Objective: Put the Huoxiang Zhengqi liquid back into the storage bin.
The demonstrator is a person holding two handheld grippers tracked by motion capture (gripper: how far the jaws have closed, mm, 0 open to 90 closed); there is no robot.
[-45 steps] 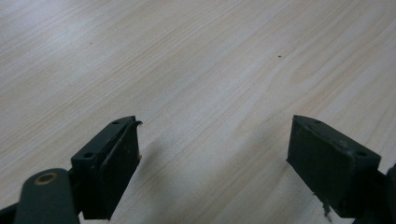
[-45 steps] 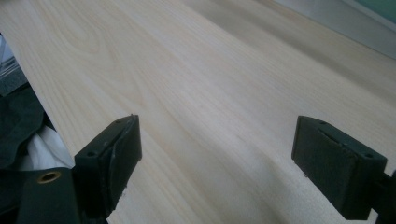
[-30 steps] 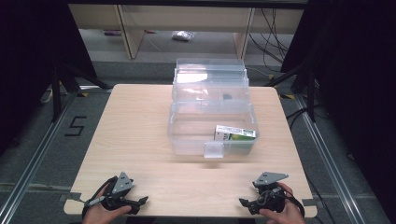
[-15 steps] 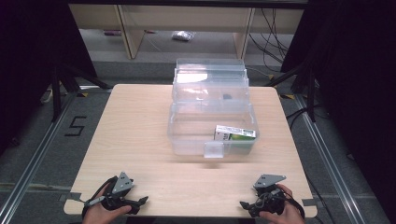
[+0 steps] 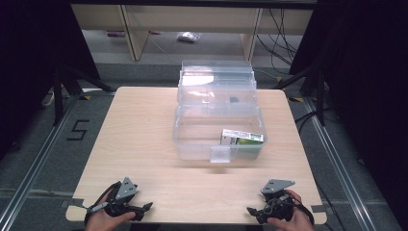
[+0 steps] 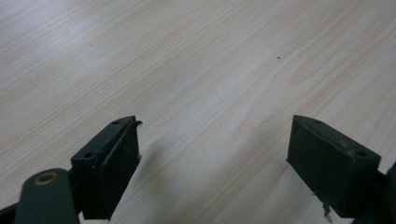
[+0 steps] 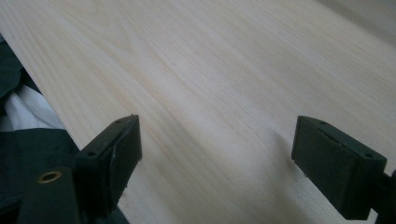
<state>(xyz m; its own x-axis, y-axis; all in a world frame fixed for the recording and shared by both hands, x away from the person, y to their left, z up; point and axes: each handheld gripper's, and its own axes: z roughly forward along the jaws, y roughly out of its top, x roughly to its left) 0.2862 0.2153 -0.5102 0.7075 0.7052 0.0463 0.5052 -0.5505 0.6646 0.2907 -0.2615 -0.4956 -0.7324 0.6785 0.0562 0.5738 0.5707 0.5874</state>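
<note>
We hold our left gripper (image 5: 142, 208) low over the near left corner of the tabletop (image 5: 139, 139), its jaws spread wide with nothing between them; in the left gripper view the left gripper (image 6: 212, 154) looks down on bare pale wood. Our right gripper (image 5: 255, 211) sits at the near right corner, jaws likewise parted and empty, and in the right gripper view the right gripper (image 7: 217, 158) has the tabletop's edge running past its left jaw, with dark and white cloth (image 7: 23, 112) beyond it. Well apart from both grippers, in the middle of the tabletop, stands a clear plastic box (image 5: 192, 139) with its lid (image 5: 216, 82) swung open toward the far side. Inside it, at its right end, lies a small white and green carton (image 5: 242, 138). A clear latch tab (image 5: 220, 155) hangs at the box's near wall.
</note>
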